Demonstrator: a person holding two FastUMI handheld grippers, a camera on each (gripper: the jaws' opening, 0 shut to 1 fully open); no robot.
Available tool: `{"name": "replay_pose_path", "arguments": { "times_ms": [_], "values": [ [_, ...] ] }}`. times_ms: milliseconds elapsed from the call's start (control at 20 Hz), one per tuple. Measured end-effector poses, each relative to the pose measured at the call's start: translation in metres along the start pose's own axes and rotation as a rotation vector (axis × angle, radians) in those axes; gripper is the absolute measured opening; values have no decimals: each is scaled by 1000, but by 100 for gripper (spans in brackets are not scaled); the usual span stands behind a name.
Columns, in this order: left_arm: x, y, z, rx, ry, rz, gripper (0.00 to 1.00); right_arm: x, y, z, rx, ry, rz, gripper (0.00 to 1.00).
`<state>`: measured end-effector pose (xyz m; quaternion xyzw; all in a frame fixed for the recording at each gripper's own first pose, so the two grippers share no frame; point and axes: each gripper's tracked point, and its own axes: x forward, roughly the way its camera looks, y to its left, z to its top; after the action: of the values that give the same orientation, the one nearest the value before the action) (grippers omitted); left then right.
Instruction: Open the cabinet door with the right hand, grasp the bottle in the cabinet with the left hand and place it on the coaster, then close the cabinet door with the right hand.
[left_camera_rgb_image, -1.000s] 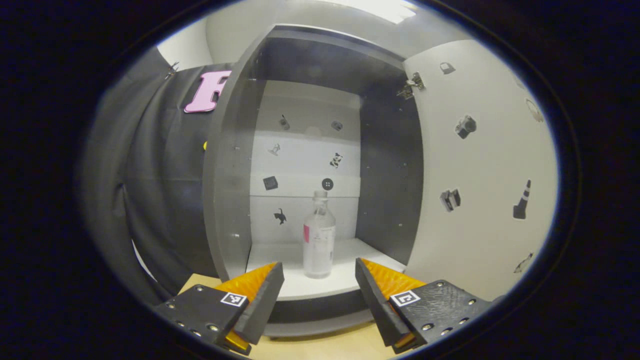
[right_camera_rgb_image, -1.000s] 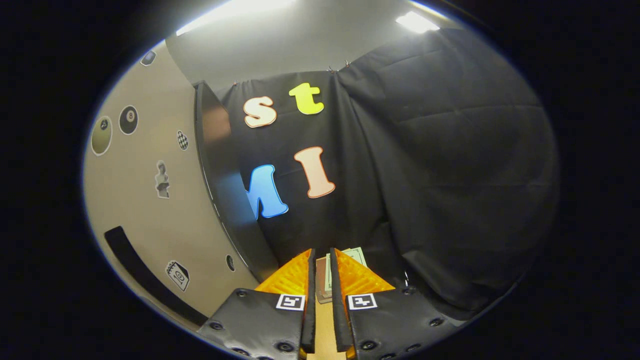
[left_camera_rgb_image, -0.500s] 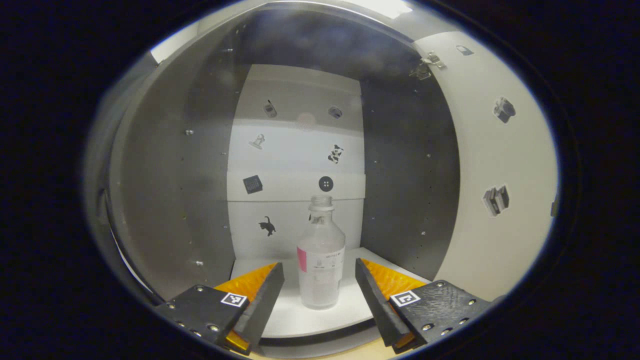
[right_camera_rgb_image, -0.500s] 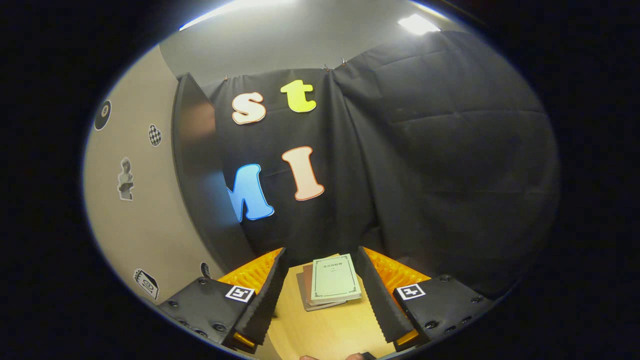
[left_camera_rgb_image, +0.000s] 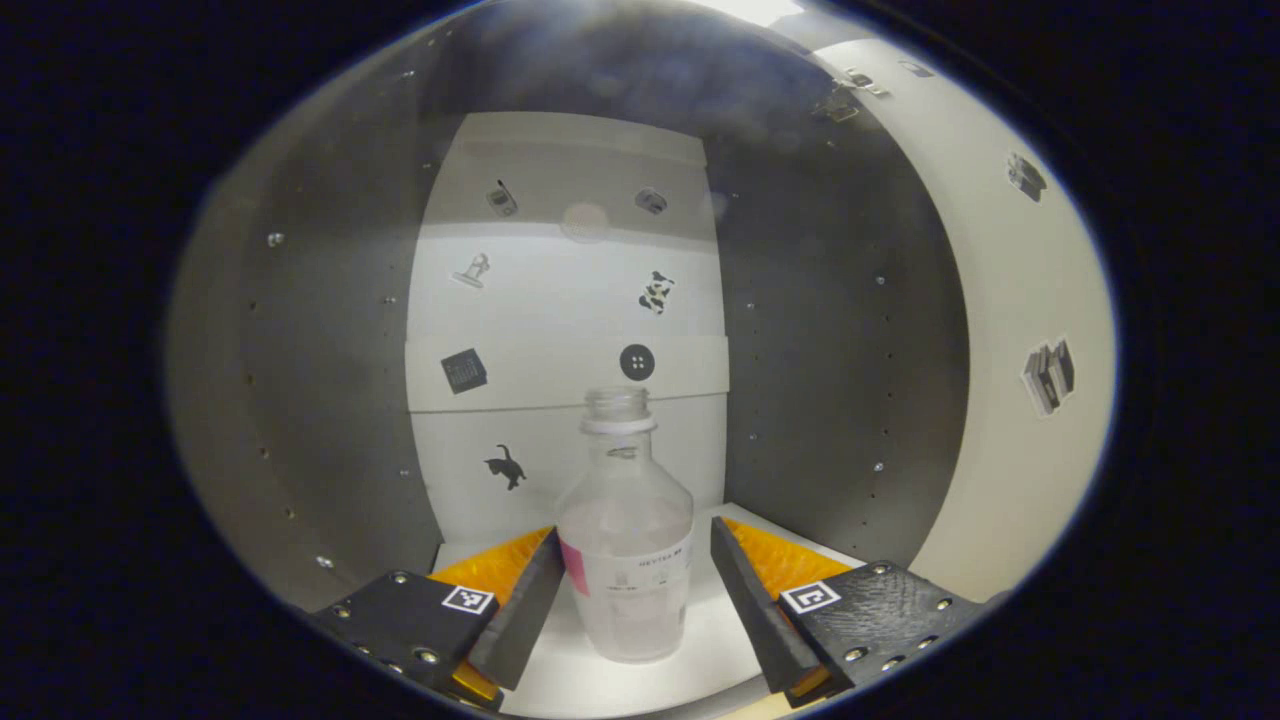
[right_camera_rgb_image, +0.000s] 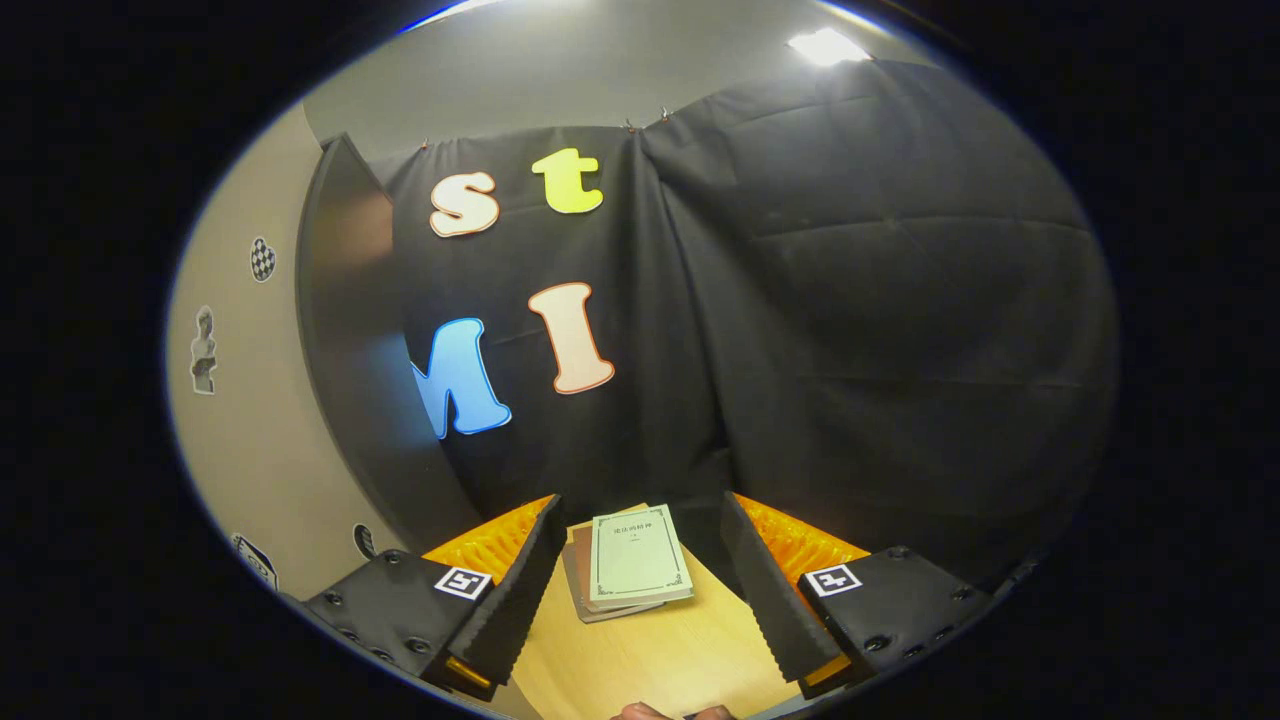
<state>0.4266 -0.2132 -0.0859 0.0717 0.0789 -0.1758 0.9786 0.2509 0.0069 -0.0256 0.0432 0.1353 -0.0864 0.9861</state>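
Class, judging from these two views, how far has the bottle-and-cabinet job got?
Done: the cabinet door stands open. In hand: the left gripper, open, flanks the upright bottle without gripping. Left: grasp it, set it on the coaster, close the door with the open right gripper.

Clear glass bottle's label (left_camera_rgb_image: 640, 575) print too small to tell, lower brown book (right_camera_rgb_image: 578, 590) mostly hidden beneath pale green booklet (right_camera_rgb_image: 636, 555) — hand (right_camera_rgb_image: 665, 712) cut off at bottom edge

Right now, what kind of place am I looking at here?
Probably a staged test booth, not a home: a grey cabinet dotted with small picture stickers holds one clear plastic bottle, black cloth hangs as a wall, and pale green booklets lie on a wooden table.
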Motion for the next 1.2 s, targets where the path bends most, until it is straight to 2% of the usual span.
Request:
{"name": "replay_pose_path", "arguments": {
  "times_ms": [150, 350, 550, 650, 700, 950, 1200],
  "values": [
    [10, 2, -3, -24, 0, 4, 88, 3, -5, -1, 5, 5, -15, 98],
    [13, 2, -9, 21, 30, 2, 88, 11, -7, -6, 28, 21, -8, 98],
    [16, 4, -12, 14, 33, 1, 87, 20, -3, -10, 27, 37, 9, 98],
    [14, 8, -12, 2, 26, 15, 72, 25, -1, -11, 20, 42, 17, 98],
    [13, 8, -11, 5, 23, 15, 71, 27, 0, -13, 17, 46, 21, 98],
    [11, 2, -11, -12, 14, 7, 72, 36, 5, -10, -17, 38, 38, 98],
    [-13, -4, 4, 10, -11, -5, 72, 35, 9, -13, -13, 41, 55, 98]
  ]
}}
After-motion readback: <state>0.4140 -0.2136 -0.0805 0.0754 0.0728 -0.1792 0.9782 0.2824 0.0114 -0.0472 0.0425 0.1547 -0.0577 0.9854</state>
